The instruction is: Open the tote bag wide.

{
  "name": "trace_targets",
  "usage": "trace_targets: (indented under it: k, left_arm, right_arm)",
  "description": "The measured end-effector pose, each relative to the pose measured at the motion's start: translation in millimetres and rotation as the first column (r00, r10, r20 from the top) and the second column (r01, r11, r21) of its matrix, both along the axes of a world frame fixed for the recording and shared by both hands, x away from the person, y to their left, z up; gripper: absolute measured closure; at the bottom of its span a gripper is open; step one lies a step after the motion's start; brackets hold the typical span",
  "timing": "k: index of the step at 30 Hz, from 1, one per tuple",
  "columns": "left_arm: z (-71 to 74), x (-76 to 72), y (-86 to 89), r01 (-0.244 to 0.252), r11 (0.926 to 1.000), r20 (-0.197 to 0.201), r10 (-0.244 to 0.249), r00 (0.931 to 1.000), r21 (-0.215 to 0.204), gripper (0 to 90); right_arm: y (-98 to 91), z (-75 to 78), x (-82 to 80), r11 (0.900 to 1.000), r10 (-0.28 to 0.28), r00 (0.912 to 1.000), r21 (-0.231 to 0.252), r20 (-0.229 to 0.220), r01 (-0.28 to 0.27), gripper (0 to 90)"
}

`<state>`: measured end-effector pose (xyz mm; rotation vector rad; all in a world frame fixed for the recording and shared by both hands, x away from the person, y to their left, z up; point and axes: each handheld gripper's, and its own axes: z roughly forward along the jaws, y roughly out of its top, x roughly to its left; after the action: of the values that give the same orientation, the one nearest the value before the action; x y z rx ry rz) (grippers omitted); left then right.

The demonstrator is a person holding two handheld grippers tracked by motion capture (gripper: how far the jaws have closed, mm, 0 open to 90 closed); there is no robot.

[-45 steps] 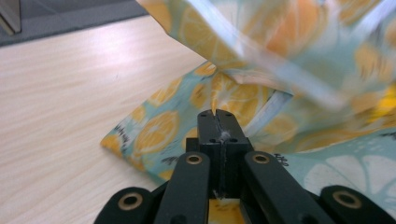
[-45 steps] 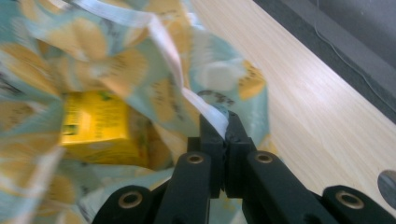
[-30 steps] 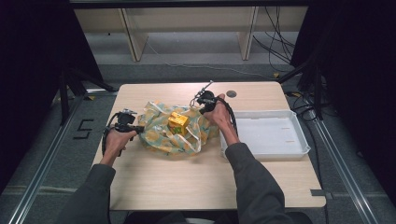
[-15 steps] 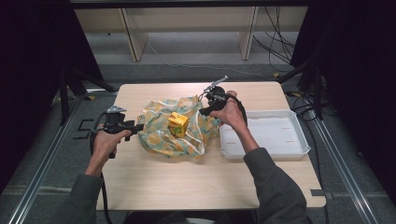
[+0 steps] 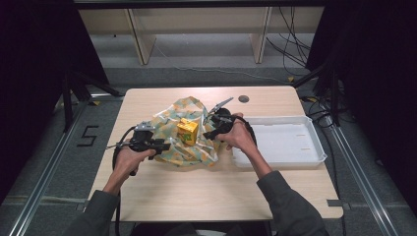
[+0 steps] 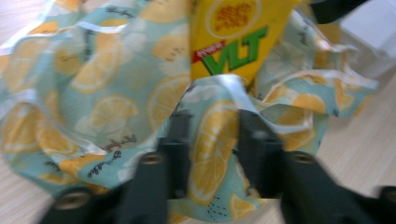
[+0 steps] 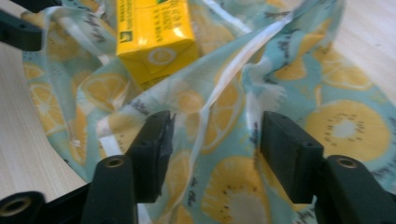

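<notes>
Left tool (image 6: 212, 154), jaws just closing, pinching a fold of the lemon-print cloth (image 5: 189, 142) at its near-left edge; brought in against the cloth from farther out on the left half a second ago. Right tool (image 7: 215, 154), jaws spread after just narrowing slightly, a ridge of cloth between them without pressing pads; come down from above the far-right corner to the cloth's right side. Yellow juice carton (image 5: 187, 131) upright on the middle of the cloth as before, white tray (image 5: 300, 147) beside it on the bench (image 5: 206, 196).
</notes>
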<state>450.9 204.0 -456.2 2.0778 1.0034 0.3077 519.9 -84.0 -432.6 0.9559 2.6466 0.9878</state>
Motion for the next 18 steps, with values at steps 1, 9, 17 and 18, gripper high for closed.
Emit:
trace_targets:
  k: [1,9,17,18]
  left_arm:
    - [-1.6,-2.0,-1.7,0.018,0.9995,0.007,-0.018,0.9998,0.027,76.5]
    - [-22.6,-32.1,-2.8,0.104,0.9839,-0.005,-0.104,0.9946,0.146,89.5]
    - [-33.8,-46.9,-3.3,0.128,0.9736,-0.018,-0.127,0.9918,0.189,89.0]
    - [-34.8,-47.2,-1.0,0.113,0.9761,-0.016,-0.112,0.9935,0.186,88.4]
  right_arm:
    - [1.4,-1.1,-0.1,0.9996,0.011,0.9995,-0.026,-0.029,-0.012,52.7]
    - [7.1,-21.0,-10.2,0.9818,0.112,0.9926,-0.149,-0.046,-0.118,89.5]
    - [15.5,-34.2,-29.8,0.9634,0.157,0.9845,-0.207,-0.079,-0.17,90.0]
    - [14.6,-33.8,-30.4,0.9645,0.153,0.9849,-0.205,-0.081,-0.167,89.8]
